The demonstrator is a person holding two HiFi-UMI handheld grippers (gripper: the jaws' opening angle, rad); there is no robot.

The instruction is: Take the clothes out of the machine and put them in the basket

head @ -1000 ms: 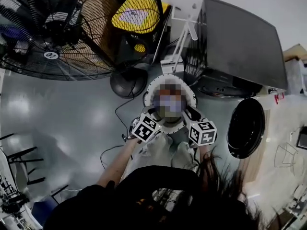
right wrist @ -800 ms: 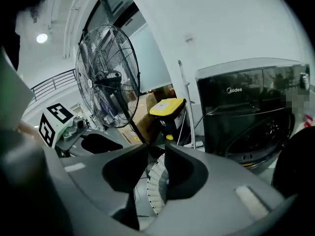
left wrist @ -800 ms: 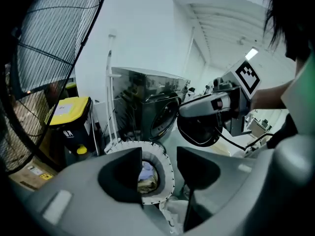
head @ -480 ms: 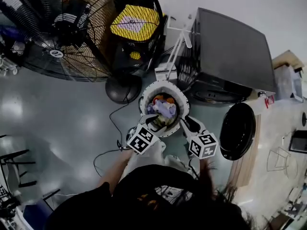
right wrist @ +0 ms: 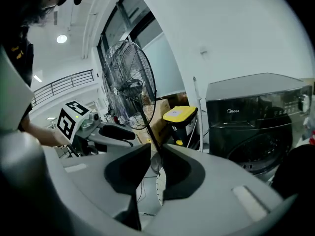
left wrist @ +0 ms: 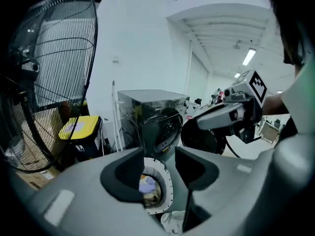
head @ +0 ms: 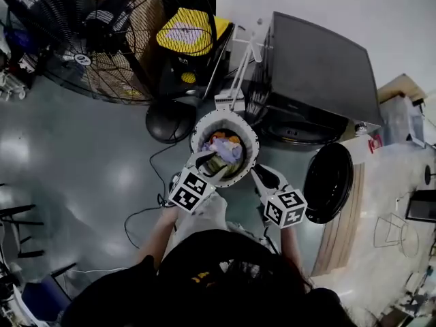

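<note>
A round white basket (head: 196, 129) stands on the floor in front of the black washing machine (head: 320, 73). It holds a heap of clothes (head: 223, 148), purple, orange and pale. The machine's round door (head: 330, 181) hangs open to the right. My left gripper (head: 204, 159) hovers at the basket's near left rim, open and empty. In the left gripper view the basket (left wrist: 167, 191) and clothes (left wrist: 146, 186) show through the gap of the left gripper (left wrist: 160, 166). My right gripper (head: 257, 174) is at the near right rim, jaws slightly apart, empty.
A large black floor fan (head: 75, 39) with a round base (head: 170, 119) stands left of the basket. A yellow-lidded bin (head: 194, 33) sits behind it. Cables (head: 146, 210) trail over the grey floor. A wooden board (head: 344, 230) lies at the right.
Both grippers have drawn back from over the basket toward its near rim. The clothes inside the basket have come into plain sight.
</note>
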